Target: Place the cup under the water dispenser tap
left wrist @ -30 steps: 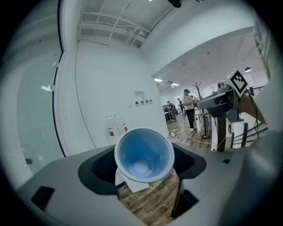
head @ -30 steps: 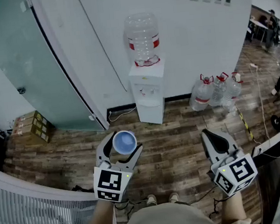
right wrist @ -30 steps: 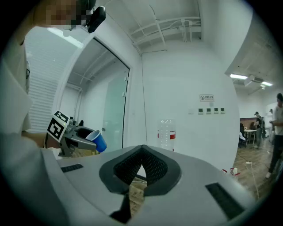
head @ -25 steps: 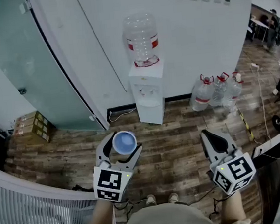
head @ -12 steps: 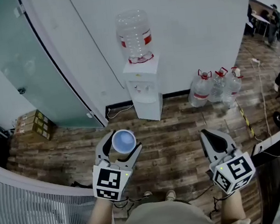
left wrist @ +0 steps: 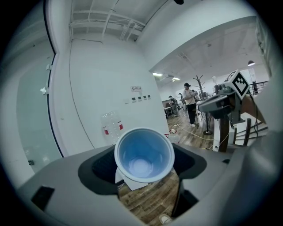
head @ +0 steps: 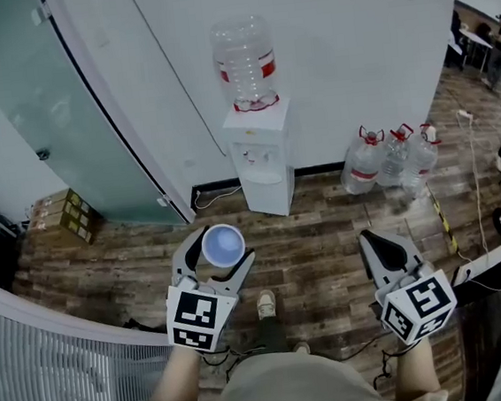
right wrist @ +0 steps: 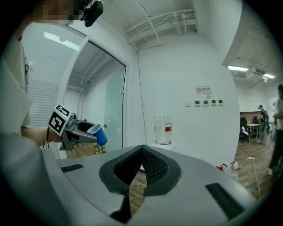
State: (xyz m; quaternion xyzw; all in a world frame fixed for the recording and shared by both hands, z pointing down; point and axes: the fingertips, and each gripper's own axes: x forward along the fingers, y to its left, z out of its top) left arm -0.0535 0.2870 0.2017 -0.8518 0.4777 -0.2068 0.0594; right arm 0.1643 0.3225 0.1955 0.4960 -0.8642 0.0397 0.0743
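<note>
Blue plastic and empty inside, the cup [left wrist: 144,154] sat upright, mouth up, gripped by its wall between the widely spread jaws of the left gripper [head: 221,253]. The right gripper [head: 369,239] had its jaws closed together with nothing between them. Both grippers were held side by side above the wood-plank floor [head: 319,259], with the person's shoe [head: 266,304] between them. The cup was well short of the white water dispenser [head: 264,162], which stood ahead against the white wall with a clear bottle [head: 243,62] inverted on top. To the dispenser's right, three large water jugs [head: 393,162] stood on the floor by the wall. To its left ran a frosted glass partition [head: 45,110], with cardboard boxes [head: 66,219] at its foot.
</note>
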